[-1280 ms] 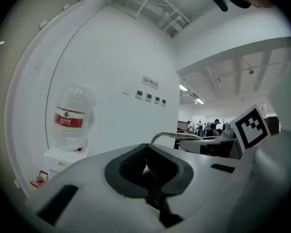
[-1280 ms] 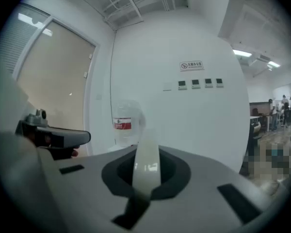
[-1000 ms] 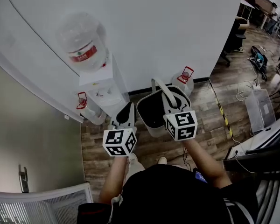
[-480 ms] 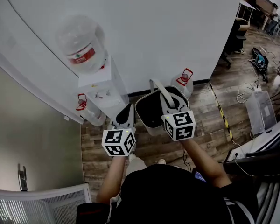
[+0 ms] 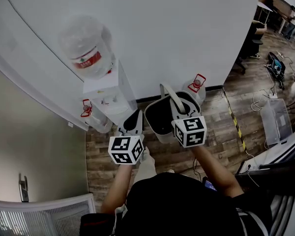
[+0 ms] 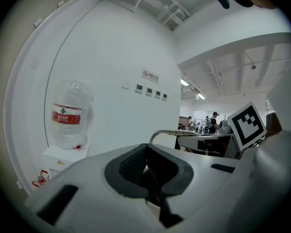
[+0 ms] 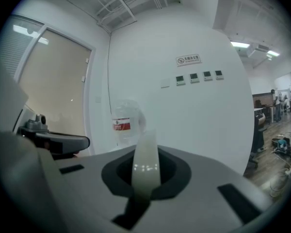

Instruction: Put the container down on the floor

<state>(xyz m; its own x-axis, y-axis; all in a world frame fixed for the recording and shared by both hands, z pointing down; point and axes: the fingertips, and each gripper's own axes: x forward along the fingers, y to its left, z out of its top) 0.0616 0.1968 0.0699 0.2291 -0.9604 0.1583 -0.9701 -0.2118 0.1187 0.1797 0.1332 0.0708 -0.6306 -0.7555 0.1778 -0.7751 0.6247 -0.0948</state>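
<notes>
The right gripper is pinched tight on the pale handle of the grey container; in the right gripper view the strap of the handle runs up between the two dark pads, which press on it from both sides. The container hangs under that grip with its dark inside facing up, and as far as the head view shows it is off the wooden floor, near the floor's edge along the white wall. The left gripper is just beside the container on its left and does not touch it; its jaws are pressed together with nothing between them, as the left gripper view shows. Both grippers point toward the wall. A water dispenser stands against the wall to the left of the container, with a large clear bottle upside down on top. A spare bottle with a red cap grip sits on the floor at the dispenser's left, and a second bottle stands by the wall just right of the container. A yellow-and-black striped tape runs across the floor further right, and a clear plastic box lies beyond it
</notes>
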